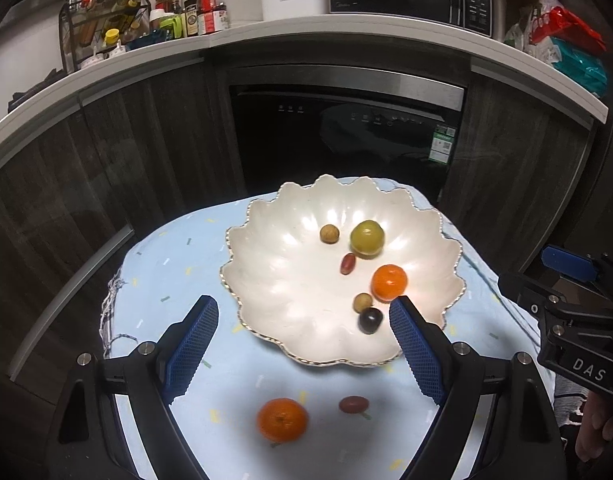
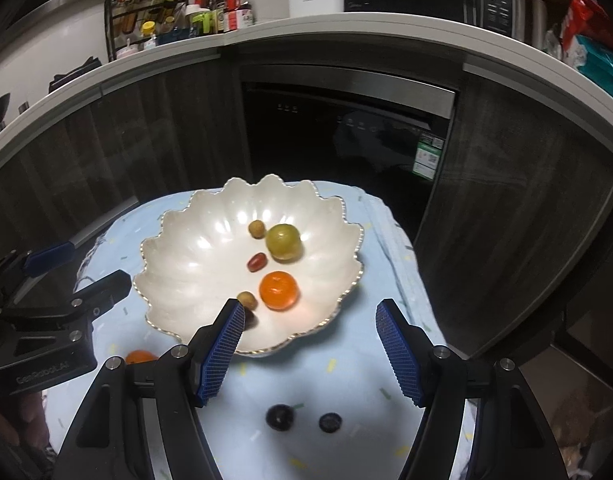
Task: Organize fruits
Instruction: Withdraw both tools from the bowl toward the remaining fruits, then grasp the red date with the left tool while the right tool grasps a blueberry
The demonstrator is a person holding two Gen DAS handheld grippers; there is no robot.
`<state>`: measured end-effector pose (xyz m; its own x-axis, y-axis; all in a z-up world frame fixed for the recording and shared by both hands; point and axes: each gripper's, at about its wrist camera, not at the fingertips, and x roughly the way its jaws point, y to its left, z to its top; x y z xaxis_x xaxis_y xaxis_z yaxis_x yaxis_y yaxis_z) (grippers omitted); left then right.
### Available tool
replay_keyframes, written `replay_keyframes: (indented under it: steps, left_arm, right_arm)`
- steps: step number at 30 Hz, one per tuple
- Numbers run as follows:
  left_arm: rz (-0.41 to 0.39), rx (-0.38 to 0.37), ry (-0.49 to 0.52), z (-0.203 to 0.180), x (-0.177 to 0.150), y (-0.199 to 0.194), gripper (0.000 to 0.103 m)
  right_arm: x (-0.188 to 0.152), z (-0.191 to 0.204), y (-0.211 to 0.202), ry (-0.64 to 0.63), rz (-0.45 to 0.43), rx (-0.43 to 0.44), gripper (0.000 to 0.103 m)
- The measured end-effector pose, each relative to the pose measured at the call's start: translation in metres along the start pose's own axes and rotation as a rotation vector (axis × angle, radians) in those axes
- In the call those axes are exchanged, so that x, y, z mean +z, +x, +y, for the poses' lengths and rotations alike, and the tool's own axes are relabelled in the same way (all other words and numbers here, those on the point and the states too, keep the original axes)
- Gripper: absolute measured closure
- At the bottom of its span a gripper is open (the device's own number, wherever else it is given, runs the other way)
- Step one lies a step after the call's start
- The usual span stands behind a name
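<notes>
A white scalloped bowl (image 1: pixel 274 280) (image 2: pixel 194 264) sits on a light blue cloth. It holds a green fruit (image 1: pixel 366 239) (image 2: pixel 283 242), an orange (image 1: pixel 389 282) (image 2: pixel 279 290), a red grape (image 1: pixel 347 263) (image 2: pixel 257 262), two small tan fruits (image 1: pixel 329 234) (image 1: pixel 363 302) and a dark grape (image 1: pixel 370 320). On the cloth near me lie an orange (image 1: pixel 282 419), a red grape (image 1: pixel 353 404) and two dark grapes (image 2: pixel 279 416) (image 2: pixel 330 422). My left gripper (image 1: pixel 303 344) is open and empty above the bowl's near rim. My right gripper (image 2: pixel 309 344) is open and empty too.
The cloth-covered table (image 1: pixel 178 280) stands before dark cabinets and a dishwasher (image 1: pixel 346 136). A white counter (image 1: pixel 266 36) above carries bottles, a rack and a microwave. Each gripper shows at the side of the other's view (image 1: pixel 578 312) (image 2: pixel 46 312).
</notes>
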<state>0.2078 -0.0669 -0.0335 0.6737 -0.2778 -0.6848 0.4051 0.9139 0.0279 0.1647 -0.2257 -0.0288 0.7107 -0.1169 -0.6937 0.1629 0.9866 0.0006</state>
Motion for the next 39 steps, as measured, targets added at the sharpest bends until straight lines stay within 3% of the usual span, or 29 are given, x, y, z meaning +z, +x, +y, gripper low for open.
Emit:
replay_keyframes:
  steps: [10, 27, 39]
  left_arm:
    - [0.002, -0.03, 0.012, -0.02, -0.007, 0.0, 0.015]
    - [0.032, -0.043, 0.035, -0.03, -0.036, 0.01, 0.017]
    - [0.055, -0.051, 0.021, -0.032, -0.063, 0.027, 0.025]
  right_arm:
    - [-0.008, -0.022, -0.007, 0.031, 0.005, -0.032, 0.034]
    - [-0.034, -0.025, 0.0, 0.025, 0.024, -0.035, 0.034]
    - [-0.057, -0.024, 0.012, 0.026, 0.02, -0.041, 0.034]
